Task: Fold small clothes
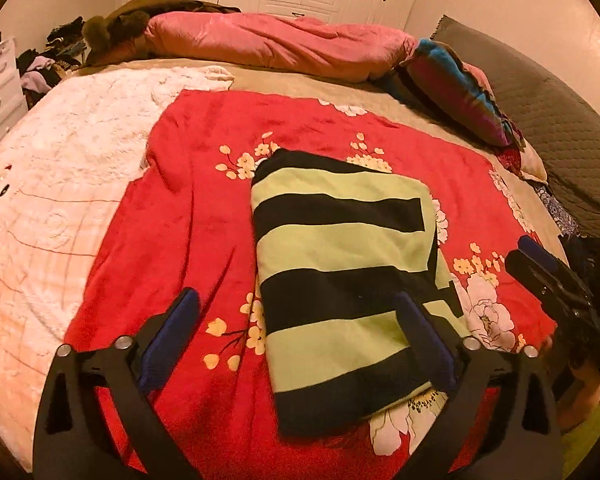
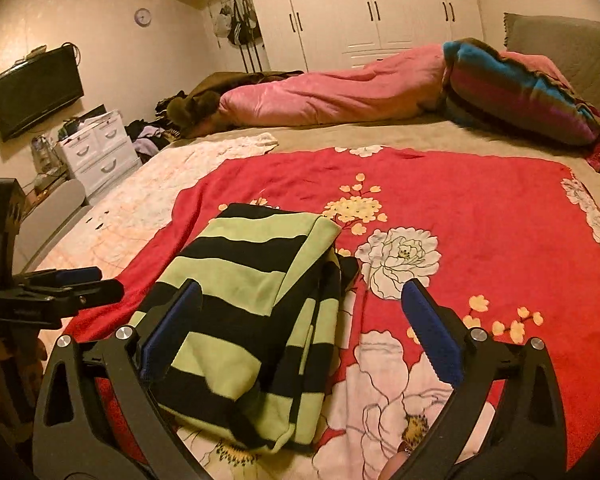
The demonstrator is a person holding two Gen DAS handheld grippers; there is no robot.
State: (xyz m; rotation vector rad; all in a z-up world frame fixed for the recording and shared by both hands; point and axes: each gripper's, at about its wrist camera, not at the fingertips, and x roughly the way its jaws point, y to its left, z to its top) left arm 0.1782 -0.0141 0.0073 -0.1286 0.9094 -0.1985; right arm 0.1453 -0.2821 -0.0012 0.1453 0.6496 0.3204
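A red floral blanket [image 2: 480, 208] covers the bed; a rumpled pink quilt [image 2: 332, 96] lies before white wardrobe doors [image 2: 372, 12], near a wall-mounted black television [image 2: 36, 90].

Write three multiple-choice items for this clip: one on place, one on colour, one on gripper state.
1. The folded striped top lies on:
A. a red flowered blanket
B. the pink quilt
C. the drawers

2. Its stripes are:
A. red and white
B. green and black
C. blue and pink

3. The left hand-held gripper and right hand-held gripper are:
A. both shut on the top
B. one shut
C. both open, holding nothing

Key: 1 A, red cloth shows all around it; 2 B, both views show it; 3 C, fingers spread wide.
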